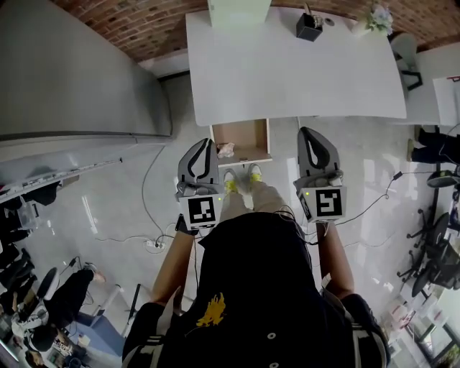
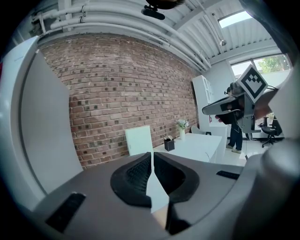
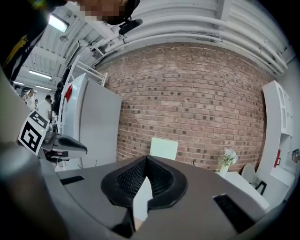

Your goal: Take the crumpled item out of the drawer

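Note:
The open drawer [image 1: 244,134], brown inside, sticks out from under the white table [image 1: 287,72] just ahead of my feet. A pale crumpled item [image 1: 226,149] lies in its front left corner. My left gripper [image 1: 208,141] is held up in front of me, shut and empty, with its tip just left of the crumpled item in the head view. The right gripper [image 1: 305,131] is held level with it to the right of the drawer, also shut with nothing in it. Both gripper views face the brick wall: the left gripper [image 2: 152,153] and right gripper [image 3: 146,158] show their pads meeting.
A tall grey cabinet [image 1: 72,72] stands at the left. On the table are a black pen holder [image 1: 308,26], a flower vase [image 1: 379,18] and a white box [image 1: 239,11]. Cables and a power strip [image 1: 156,244] lie on the floor. Office chairs [image 1: 438,237] stand at the right.

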Available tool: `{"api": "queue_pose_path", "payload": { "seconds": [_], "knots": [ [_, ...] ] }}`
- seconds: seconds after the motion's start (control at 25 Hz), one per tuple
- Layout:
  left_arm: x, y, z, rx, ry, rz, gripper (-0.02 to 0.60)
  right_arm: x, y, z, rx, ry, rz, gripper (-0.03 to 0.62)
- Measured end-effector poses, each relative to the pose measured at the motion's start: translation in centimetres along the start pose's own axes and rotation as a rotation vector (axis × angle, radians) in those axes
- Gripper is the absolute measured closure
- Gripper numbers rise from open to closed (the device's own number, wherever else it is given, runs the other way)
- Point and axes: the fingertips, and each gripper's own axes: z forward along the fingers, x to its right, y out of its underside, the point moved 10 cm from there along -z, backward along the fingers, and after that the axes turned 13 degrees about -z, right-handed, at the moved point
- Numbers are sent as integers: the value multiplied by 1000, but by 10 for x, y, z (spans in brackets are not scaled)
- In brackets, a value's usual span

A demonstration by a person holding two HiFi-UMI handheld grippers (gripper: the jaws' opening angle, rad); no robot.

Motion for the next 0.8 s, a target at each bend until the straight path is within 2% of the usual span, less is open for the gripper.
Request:
{"api": "queue_pose_path", "payload": {
  "seconds": [0.36, 0.4, 0.48, 0.6, 0.68, 0.8],
  "knots": [
    [4, 43, 14, -116, 17, 6, 554, -4, 28, 20, -52, -37, 29, 568],
    [4, 50, 16, -128, 18, 4, 546, -6, 32, 22, -58, -40, 34, 568],
    [2, 67, 22, -167, 34, -5, 490, -14, 44, 28, -72, -49, 40, 568],
    [1, 104, 28, -260, 64, -34, 438, -35, 67, 41, -103, -94, 19, 568],
    [6, 143, 35, -352, 72, -60, 393, -48, 84, 49, -150, -132, 19, 568],
    [14, 201, 53, -487, 115, -53, 356, -63, 100, 57, -151, -160, 26, 568]
  ]
}}
